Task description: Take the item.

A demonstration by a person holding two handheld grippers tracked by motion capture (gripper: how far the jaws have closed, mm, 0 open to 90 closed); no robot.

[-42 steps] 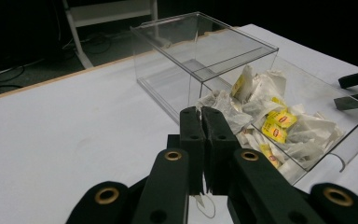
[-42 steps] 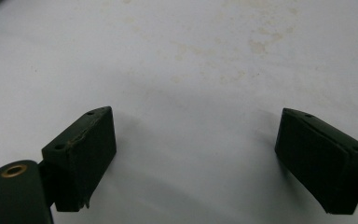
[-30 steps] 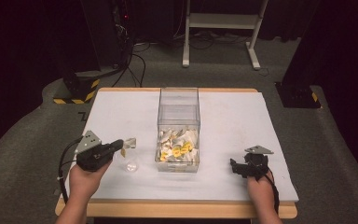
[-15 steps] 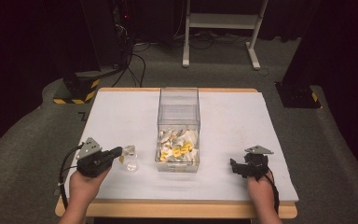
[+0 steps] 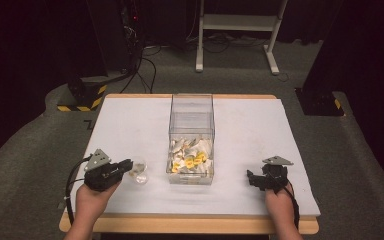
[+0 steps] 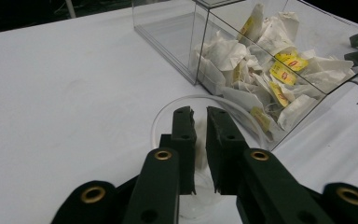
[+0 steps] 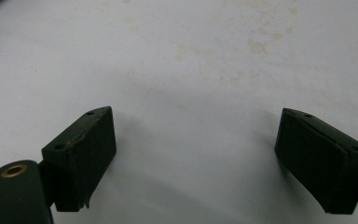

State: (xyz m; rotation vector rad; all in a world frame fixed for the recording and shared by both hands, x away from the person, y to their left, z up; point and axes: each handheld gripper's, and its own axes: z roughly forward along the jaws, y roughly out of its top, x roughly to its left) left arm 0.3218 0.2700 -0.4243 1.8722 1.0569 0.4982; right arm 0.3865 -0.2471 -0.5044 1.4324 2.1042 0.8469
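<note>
A small clear cup [image 5: 140, 175] [image 6: 164, 115] stands on the white table, left of a clear box [image 5: 191, 131] [image 6: 177, 37] holding several tea bags [image 5: 190, 158] [image 6: 261, 70]. My left gripper [image 5: 130, 164] [image 6: 199, 112] hangs over the cup's mouth, pointing right. Its jaws have just been opening and stand a narrow slit apart. White tea-bag paper [image 6: 198, 154] shows in that slit, down inside the cup, and the pads do not press it. My right gripper [image 5: 250, 178] [image 7: 193, 135] rests wide open over bare table at the near right, with nothing between its fingers.
The white table top [image 5: 130, 120] ends at a wooden front edge [image 5: 190, 225]. The far half of the clear box has no tea bags in it. Beyond the table are dark floor, cables and a white stand [image 5: 235, 30].
My left gripper came down and toward the near edge with a tea bag, reaching the cup's mouth. Its jaws have parted slightly. The right gripper stayed put.
</note>
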